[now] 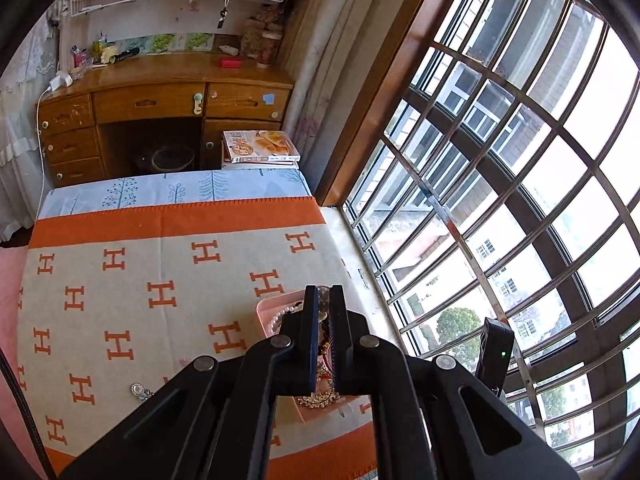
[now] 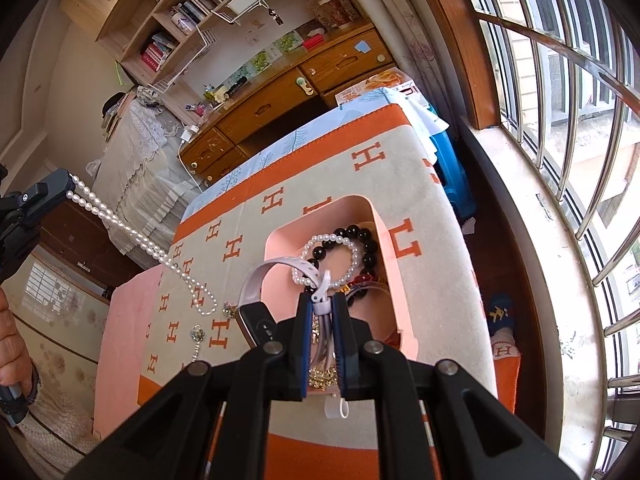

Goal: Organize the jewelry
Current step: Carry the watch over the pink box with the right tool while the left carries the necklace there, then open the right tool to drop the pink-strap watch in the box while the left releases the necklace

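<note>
Both wrist cameras looked steeply down along their fingers, close above the blanket-covered table (image 1: pixel 160 280) toward its far edge. Both took in the pink tray (image 2: pixel 396 248), desk (image 1: pixel 168 80) and window (image 1: pixel 520 160).

Left gripper (image 2: pixel 66 188): raised at far left, jaws closed. Right gripper (image 2: pixel 323 312): angled downward, jaws nearly closed. Hand (image 2: pixel 12 344): at left edge.

Tray (image 2: pixel 394 280) on blanket (image 2: pixel 424 208), right side, near window (image 2: pixel 560 120). Bracelets (image 2: pixel 352 246) in tray. Pearl strand (image 2: pixel 132 236) hangs left of tray, end on blanket. Brooch (image 2: pixel 197 334) left-near. Desk (image 1: pixel 160 100) at far end, books (image 1: pixel 260 148) before it.
</note>
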Motion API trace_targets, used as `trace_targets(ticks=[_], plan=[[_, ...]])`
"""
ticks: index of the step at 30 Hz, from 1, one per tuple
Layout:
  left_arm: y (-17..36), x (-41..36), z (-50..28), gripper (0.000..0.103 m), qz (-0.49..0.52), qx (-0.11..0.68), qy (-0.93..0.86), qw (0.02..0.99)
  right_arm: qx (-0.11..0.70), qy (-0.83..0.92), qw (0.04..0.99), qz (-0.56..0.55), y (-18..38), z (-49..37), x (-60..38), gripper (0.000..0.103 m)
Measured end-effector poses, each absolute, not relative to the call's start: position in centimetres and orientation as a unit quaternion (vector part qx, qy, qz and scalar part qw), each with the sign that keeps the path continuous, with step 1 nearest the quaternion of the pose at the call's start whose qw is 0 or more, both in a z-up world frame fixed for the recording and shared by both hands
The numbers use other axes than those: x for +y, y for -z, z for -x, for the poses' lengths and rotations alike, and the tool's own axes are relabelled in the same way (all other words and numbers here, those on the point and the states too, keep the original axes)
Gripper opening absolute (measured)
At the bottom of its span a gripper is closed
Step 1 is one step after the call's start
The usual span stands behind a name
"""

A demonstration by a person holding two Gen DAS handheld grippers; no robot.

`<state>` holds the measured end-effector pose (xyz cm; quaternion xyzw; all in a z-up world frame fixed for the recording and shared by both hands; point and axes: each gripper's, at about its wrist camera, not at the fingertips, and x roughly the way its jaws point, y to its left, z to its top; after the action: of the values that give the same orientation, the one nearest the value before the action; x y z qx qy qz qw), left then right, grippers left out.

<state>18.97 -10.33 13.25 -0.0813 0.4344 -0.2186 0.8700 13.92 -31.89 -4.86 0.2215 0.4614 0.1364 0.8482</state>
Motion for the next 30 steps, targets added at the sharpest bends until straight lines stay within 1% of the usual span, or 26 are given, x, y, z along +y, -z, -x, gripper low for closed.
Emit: trace_targets(ticks=[10, 24, 30], plan=[[-10.9, -13.1, -19.3, 0.003, 0.061, 0.458, 0.237, 0.855, 0.488, -0.112, 0.843, -0.196, 7.7, -14.7, -31.2, 0.010], [-6.6, -14.2, -21.7, 0.003, 0.037, 0.492, 0.207, 0.845, 0.483, -0.101, 0.855, -0.158, 7.2, -14.0, -31.2, 0.010], [-4.8, -14.0, -22.6, 0.003, 0.028, 0.503, 0.195, 0.841, 0.480, -0.097, 0.856, -0.162, 7.2, -14.3, -31.4, 0.010]])
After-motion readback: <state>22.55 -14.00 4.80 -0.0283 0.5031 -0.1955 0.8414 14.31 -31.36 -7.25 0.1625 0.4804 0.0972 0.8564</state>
